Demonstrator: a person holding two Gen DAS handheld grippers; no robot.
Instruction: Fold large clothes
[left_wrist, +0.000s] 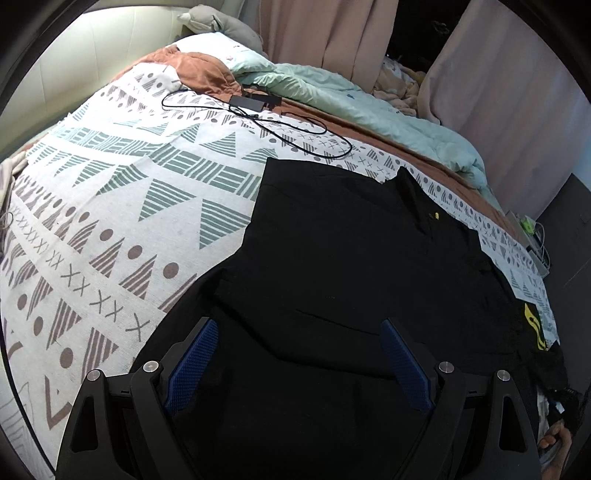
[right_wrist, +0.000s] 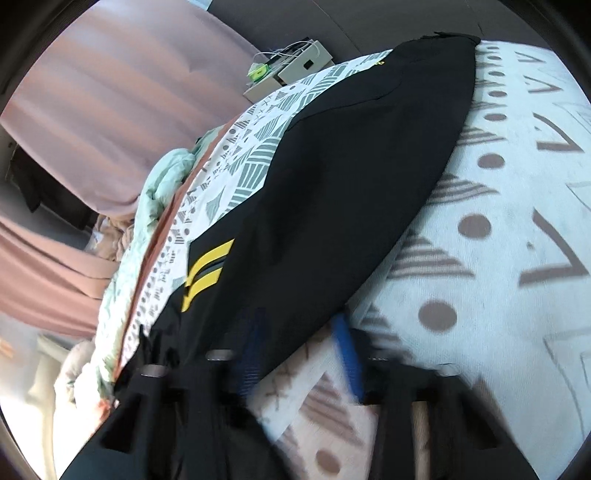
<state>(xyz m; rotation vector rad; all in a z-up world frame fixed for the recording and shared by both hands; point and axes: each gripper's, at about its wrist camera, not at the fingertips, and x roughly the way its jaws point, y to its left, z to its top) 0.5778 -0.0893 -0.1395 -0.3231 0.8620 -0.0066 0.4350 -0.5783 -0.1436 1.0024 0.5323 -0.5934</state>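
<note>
The black garment (left_wrist: 332, 258) lies spread flat on the bed (left_wrist: 110, 221), on the patterned sheet with triangles and dots. It has yellow stripes (right_wrist: 205, 271) near one edge. In the left wrist view a fold line crosses the cloth close to the gripper.

The left gripper (left_wrist: 299, 360) hangs over the near part of the garment. Its jaws stand wide apart, and the blue pads (left_wrist: 192, 365) hold nothing between them.

The right gripper (right_wrist: 299, 354) is at the edge of the garment, low over the sheet. This view is blurred. Its jaws seem partly open, but I cannot tell if they have hold of the cloth.

Farther away on the bed lie a black cable with a charger (left_wrist: 255, 101), a mint green duvet (left_wrist: 369, 107) and an orange blanket (left_wrist: 199, 70). Pink curtains (left_wrist: 498, 74) hang behind.
</note>
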